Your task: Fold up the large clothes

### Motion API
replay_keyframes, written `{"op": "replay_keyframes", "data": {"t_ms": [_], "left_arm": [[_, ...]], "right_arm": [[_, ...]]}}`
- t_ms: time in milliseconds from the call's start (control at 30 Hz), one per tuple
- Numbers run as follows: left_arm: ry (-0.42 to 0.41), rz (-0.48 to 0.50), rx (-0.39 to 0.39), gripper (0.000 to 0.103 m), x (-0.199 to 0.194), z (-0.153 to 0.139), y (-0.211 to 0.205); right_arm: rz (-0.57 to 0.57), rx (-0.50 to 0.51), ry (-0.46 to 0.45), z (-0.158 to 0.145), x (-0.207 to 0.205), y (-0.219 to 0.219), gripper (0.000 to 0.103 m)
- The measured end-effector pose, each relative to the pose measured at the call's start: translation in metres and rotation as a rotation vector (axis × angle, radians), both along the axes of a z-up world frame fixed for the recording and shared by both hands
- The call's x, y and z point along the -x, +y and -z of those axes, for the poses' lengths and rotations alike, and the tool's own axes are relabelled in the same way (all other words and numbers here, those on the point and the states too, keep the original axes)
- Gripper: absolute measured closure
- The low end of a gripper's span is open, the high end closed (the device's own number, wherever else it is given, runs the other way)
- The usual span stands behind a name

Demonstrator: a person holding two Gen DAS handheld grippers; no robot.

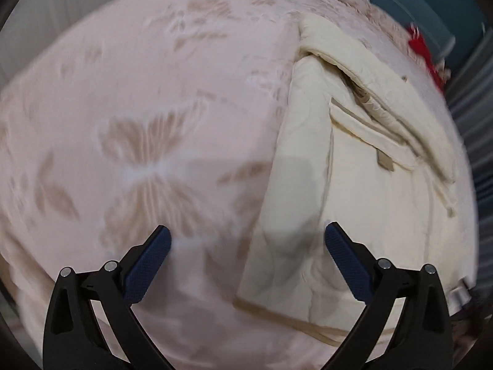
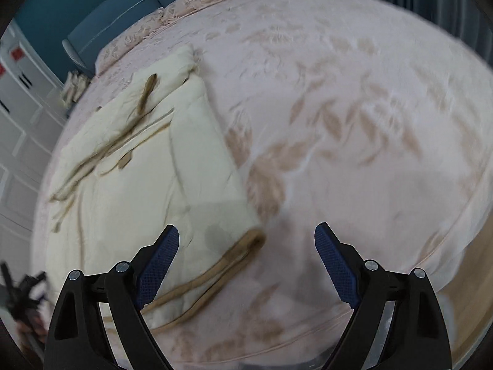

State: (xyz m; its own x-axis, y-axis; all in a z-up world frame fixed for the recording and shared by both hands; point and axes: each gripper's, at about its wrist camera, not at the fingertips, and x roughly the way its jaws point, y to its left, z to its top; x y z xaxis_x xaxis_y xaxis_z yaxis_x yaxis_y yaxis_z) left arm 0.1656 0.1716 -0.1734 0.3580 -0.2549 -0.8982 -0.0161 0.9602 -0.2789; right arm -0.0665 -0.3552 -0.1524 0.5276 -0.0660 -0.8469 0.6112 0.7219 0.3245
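Both tongs [image 1: 248, 240] [image 2: 246, 240] hang released above the bed [image 2: 354, 108], folded cream garment [image 2: 129, 191] lying below them.

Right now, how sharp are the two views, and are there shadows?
Left wrist: bedspread smeared by motion, left gripper crisp, soft shadow on the cream garment. Right wrist: the same blur, right gripper crisp, faint shadow near the garment's tan hem; fisheye bends both.
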Motion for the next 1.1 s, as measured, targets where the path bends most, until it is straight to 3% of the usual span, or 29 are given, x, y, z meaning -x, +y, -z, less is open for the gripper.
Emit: {"op": "replay_keyframes", "data": {"t_ms": [200,233,300,367,400,433,467,500,667,767,967,1100], "left_arm": [[0.012,0.053,0.089,0.007,0.005,0.002,-0.02],[0.016,0.063,0.088,0.009,0.004,0.003,-0.023],[0.03,0.104,0.068,0.03,0.006,0.001,-0.035],[0.046,0.128,0.055,0.042,0.008,-0.002,-0.042],[0.049,0.138,0.06,0.056,0.008,-0.003,-0.043],[0.049,0.147,0.053,0.063,0.01,-0.007,-0.045],[0.042,0.15,0.036,0.076,0.011,-0.011,-0.046],[0.036,0.154,0.039,0.084,0.013,-0.013,-0.045],[-0.034,0.186,0.093,0.096,0.026,-0.046,-0.037],[-0.07,0.22,0.116,0.096,0.043,-0.072,-0.028],[-0.062,0.323,0.085,0.096,0.119,-0.109,0.006],[-0.002,0.322,0.074,0.096,0.178,-0.13,0.037]], "right_arm": [[0.026,-0.095,-0.049,0.014,-0.008,0.001,0.016],[0.033,-0.1,-0.058,0.013,-0.008,0.002,0.023],[0.022,-0.151,-0.089,0.012,-0.012,0.006,0.043],[0.021,-0.168,-0.084,0.011,-0.016,0.007,0.053],[0.009,-0.154,-0.076,0.009,-0.019,0.009,0.068],[-0.005,-0.143,-0.062,0.008,-0.021,0.01,0.087],[-0.012,-0.135,-0.047,0.005,-0.022,0.011,0.094],[-0.015,-0.137,-0.048,0.003,-0.021,0.011,0.095],[-0.087,-0.089,-0.063,-0.027,-0.014,0.02,0.099],[-0.182,-0.037,-0.04,-0.055,0.001,0.03,0.099],[-0.424,0.052,0.127,-0.09,0.061,0.069,0.099],[-0.538,0.02,0.239,-0.112,0.116,0.105,0.099]]}}
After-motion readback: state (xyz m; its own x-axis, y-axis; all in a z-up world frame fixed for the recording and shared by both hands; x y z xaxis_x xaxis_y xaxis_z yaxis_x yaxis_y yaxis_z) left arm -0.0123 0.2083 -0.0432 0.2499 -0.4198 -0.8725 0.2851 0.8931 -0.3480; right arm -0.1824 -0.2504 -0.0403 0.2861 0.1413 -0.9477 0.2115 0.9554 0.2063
